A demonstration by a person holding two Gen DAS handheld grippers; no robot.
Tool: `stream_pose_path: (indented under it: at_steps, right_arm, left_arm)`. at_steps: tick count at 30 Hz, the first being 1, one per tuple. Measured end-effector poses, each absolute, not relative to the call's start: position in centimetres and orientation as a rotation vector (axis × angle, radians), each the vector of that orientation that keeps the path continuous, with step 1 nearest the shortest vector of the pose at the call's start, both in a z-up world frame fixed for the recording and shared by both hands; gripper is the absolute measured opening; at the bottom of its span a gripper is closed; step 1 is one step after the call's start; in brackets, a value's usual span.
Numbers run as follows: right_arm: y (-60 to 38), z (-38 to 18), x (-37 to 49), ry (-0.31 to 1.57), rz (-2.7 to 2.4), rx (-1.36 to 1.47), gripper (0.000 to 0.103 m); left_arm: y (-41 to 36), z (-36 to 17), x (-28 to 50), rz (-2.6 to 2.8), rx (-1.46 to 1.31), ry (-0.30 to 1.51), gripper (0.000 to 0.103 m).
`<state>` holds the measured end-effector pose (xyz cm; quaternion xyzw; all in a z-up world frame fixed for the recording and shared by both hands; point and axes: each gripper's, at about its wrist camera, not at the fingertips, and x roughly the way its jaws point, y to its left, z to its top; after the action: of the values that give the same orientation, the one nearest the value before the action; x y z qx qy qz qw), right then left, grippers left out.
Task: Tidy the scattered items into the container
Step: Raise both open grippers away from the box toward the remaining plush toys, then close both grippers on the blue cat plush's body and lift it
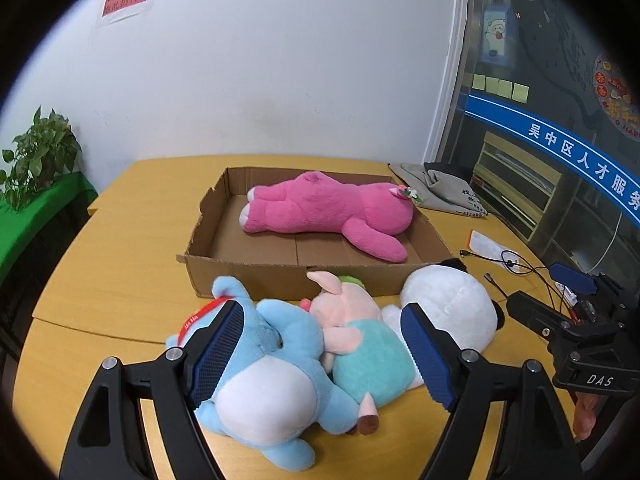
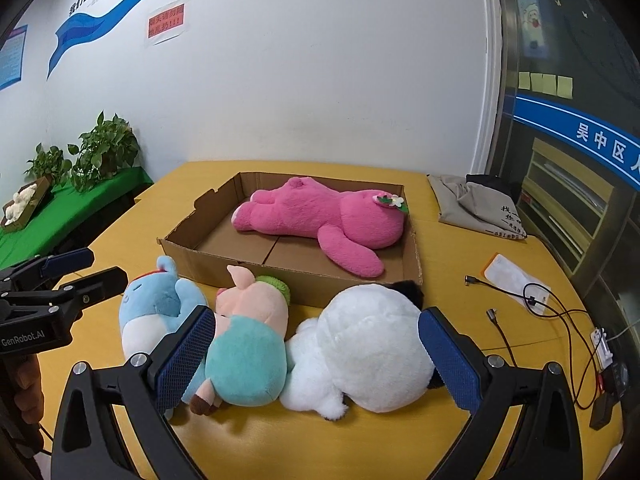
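One pink plush bear [image 2: 320, 220] already lies in the cardboard box [image 2: 176, 246] at the middle of the table [image 2: 320, 440]; the blue plush [image 1: 264, 360], the pig plush [image 2: 248, 344] and the white panda plush [image 2: 372, 340] lie in a row along the table's near edge, against the box's front wall. The left gripper [image 1: 320, 356] and right gripper [image 2: 320, 360] both stand spread and hold nothing. The step in hand appears to be the approach to a second toy; the next move calls for lowering the spread jaws around one soft body and closing before lifting it over the box wall.

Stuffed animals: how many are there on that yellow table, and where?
4. The pink bear lies inside the cardboard box. In front of the box, left to right: blue elephant, pig, white panda. Nothing seems hidden.
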<state>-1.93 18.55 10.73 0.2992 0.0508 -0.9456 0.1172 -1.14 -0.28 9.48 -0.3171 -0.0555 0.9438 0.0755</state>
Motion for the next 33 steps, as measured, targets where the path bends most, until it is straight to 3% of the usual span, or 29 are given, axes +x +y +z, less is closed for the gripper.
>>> stream_pose_path:
  at_steps: [22, 33]
  right_arm:
    - [20.8, 9.6, -1.2, 0.104, -2.740, 0.881, 0.103]
    - [16.2, 6.7, -3.0, 0.184, -2.538, 0.901, 0.103]
  left_arm:
    - [-1.2, 7.5, -1.1, 2.796, -1.075, -0.313, 0.081]
    - [-7.3, 2.8, -3.8, 2.719, -1.243, -0.548, 0.081]
